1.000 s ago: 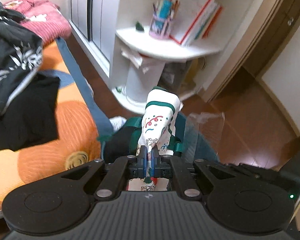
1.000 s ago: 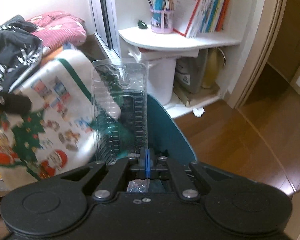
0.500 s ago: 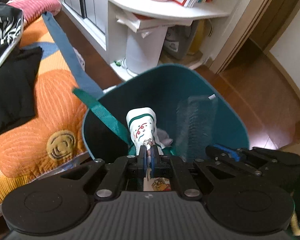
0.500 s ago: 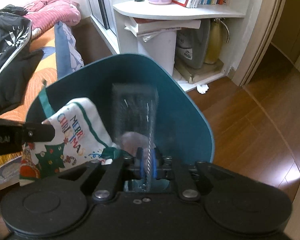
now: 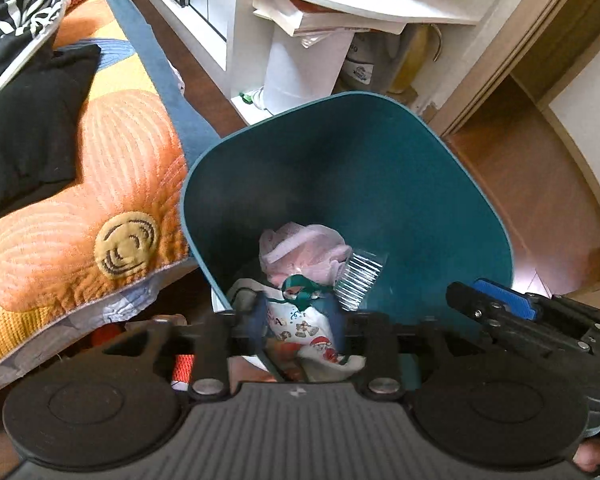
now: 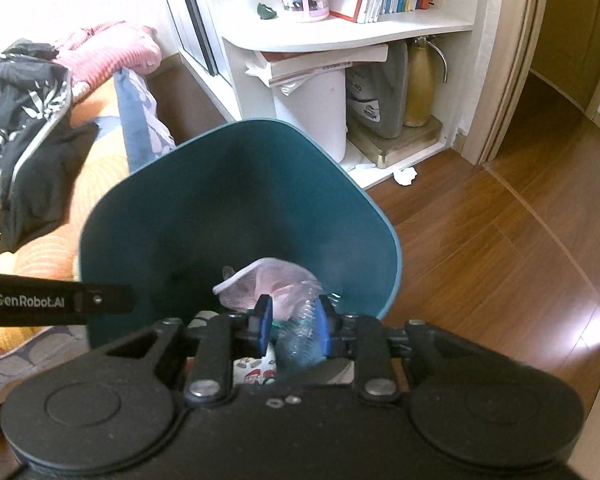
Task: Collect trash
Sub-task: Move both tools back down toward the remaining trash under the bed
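Note:
A teal trash bin point(image 5: 440, 168) stands on the wood floor beside the bed; it also shows in the right wrist view point(image 6: 148, 216). Inside it lie a pink plastic bag point(image 5: 304, 248), a clear ridged plastic tray point(image 5: 358, 276) and a white Christmas-print bag with a green ribbon point(image 5: 312, 328). My left gripper point(image 5: 296, 312) is open over the bin's near rim, with the Christmas bag loose between its fingers. My right gripper point(image 6: 292, 322) is open over the bin, with the clear tray point(image 6: 300, 340) lying below between its fingers.
A bed with an orange quilt point(image 5: 100, 168) and dark clothes point(image 5: 24, 120) lies left of the bin. A white corner shelf point(image 6: 340, 36) with books, a white pail point(image 6: 312, 108) and jugs stands behind. Wood floor point(image 6: 500, 248) stretches right toward a doorway.
Both grippers have opened over the bin. The Christmas bag and the clear tray have dropped from their fingers into the bin.

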Available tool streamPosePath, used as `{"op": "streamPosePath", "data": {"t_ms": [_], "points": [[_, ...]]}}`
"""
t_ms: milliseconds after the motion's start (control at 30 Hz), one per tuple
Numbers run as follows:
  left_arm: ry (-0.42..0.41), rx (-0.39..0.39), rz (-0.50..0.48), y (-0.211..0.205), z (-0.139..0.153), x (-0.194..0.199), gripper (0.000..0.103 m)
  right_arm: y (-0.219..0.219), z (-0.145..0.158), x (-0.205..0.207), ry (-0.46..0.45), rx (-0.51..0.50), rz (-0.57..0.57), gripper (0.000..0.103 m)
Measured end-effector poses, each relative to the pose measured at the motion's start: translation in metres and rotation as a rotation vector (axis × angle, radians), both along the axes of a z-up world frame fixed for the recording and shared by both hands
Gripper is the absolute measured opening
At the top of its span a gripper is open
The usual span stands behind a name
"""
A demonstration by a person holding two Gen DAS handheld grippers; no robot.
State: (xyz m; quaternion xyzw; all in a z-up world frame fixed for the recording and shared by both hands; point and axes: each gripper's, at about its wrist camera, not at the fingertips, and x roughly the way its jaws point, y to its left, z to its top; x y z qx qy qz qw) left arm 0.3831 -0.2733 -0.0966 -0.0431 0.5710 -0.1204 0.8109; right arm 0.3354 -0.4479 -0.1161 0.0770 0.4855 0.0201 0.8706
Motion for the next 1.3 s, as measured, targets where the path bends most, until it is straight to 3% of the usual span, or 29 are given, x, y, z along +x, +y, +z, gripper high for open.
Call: {"op": "streamPosePath", "data": {"t_ms": [100,500,767,833,1067,1200,1300], "points": [[-0.019,-0.018,0.004,0.005,0.011,-0.009,0.048,0.002,0.011,-0.010,-0.013,0.012,0.014,0.026],[-0.101,-0.047,-0.021,0.033,0.059,-0.059,0.049,0.025,0.067,-0.059,-0.108,0.034,0.082,0.035],[-0.166,-0.077,-0.021,0.073,0.091,-0.104,0.049,0.051,0.100,-0.092,-0.175,0.052,0.139,0.039],[-0.179,-0.081,-0.013,0.086,0.097,-0.114,0.057,0.061,0.107,-0.099,-0.191,0.056,0.150,0.039],[-0.216,-0.095,0.058,0.148,0.109,-0.150,0.060,0.104,0.119,-0.117,-0.217,0.101,0.223,0.041],[-0.246,-0.086,0.116,0.185,0.109,-0.170,0.076,0.135,0.114,-0.125,-0.210,0.123,0.282,0.045],[-0.256,-0.078,0.159,0.213,0.103,-0.182,0.079,0.160,0.105,-0.129,-0.192,0.136,0.326,0.047]]}}
